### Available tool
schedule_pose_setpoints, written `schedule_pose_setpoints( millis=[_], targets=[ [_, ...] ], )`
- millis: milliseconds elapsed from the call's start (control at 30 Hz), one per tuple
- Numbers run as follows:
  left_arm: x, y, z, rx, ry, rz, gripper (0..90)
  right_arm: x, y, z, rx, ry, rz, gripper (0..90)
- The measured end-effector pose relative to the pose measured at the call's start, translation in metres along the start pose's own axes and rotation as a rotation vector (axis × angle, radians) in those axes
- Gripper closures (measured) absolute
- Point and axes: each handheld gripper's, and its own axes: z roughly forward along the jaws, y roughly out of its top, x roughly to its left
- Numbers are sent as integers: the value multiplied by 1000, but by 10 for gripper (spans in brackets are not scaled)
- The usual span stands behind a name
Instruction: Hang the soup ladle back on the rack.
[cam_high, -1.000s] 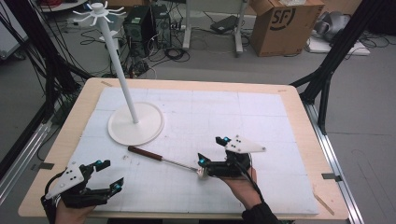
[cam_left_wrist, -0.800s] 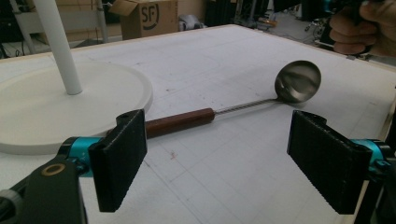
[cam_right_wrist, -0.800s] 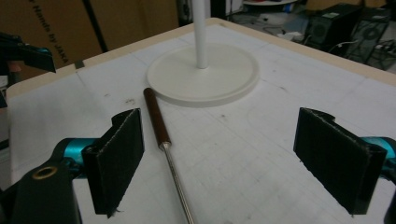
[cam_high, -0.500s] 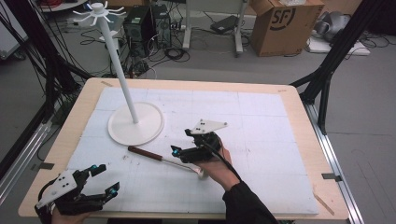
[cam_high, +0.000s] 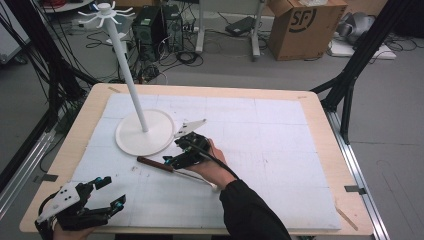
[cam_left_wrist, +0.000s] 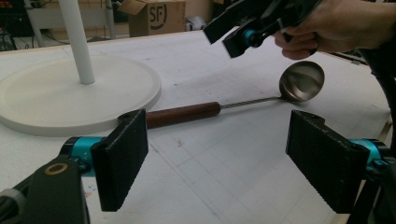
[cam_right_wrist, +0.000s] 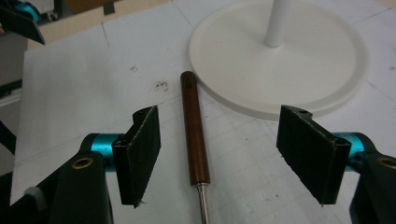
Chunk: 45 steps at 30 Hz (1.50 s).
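A ladle lies on the white mat in front of the stand, with a brown wooden handle and a thin metal shaft. Its steel bowl faces up. My right gripper hovers open just over the handle, one jaw on each side, not touching it. It also appears at the top of the left gripper view. My left gripper stands open near the table's front left corner, pointing at the ladle with nothing between its jaws.
A white stand with a round base and a tall pole topped by hooks stands at the mat's left, its rim close to the handle's end. A cardboard box and cables sit on the floor beyond.
My right gripper has travelled left and away from the front edge to sit over the ladle's handle. The left gripper has drifted slightly toward the front corner. The ladle has not moved.
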Motion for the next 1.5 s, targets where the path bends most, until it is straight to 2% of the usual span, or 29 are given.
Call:
schedule_pose_setpoints(
  millis=[167, 333, 467, 667, 800, 900, 933, 1200, 1267, 1400, 1500],
  targets=[
    [1, 0, 0, 2, 0, 3, 215, -2, 2, 24, 88, 22, -2, 302],
    [2, -1, -1, -2, 1, 0, 215, 3, 1, 40, 142, 39, -28, 307],
    [2, -1, -1, -1, 0, -1, 215, 5, -2, 51, 186, 49, -27, 313],
    [3, -1, -1, -4, -4, -5, 216, 2, -6, 63, 219, 66, -10, 327],
    [3, -1, -2, -4, -2, -6, 216, 2, -9, 66, 240, 48, -12, 327],
    [3, -2, -2, -3, -5, -7, 216, 3, -10, 69, 258, 53, -9, 328],
    [3, -2, -1, 0, -4, -5, 216, 4, -10, 70, 258, 57, 3, 330],
    [4, -3, -1, -1, -4, -12, 217, 1, -11, 71, 262, 66, -2, 365],
    [3, -3, -1, -1, -6, -12, 217, 2, -11, 72, 265, 56, -19, 377],
    [3, -3, 1, 5, -11, -10, 218, 11, -11, 73, 282, 1, -84, 393],
    [2, -2, 1, 6, -13, -7, 218, 12, -11, 74, 284, -8, -89, 399]
  ],
)
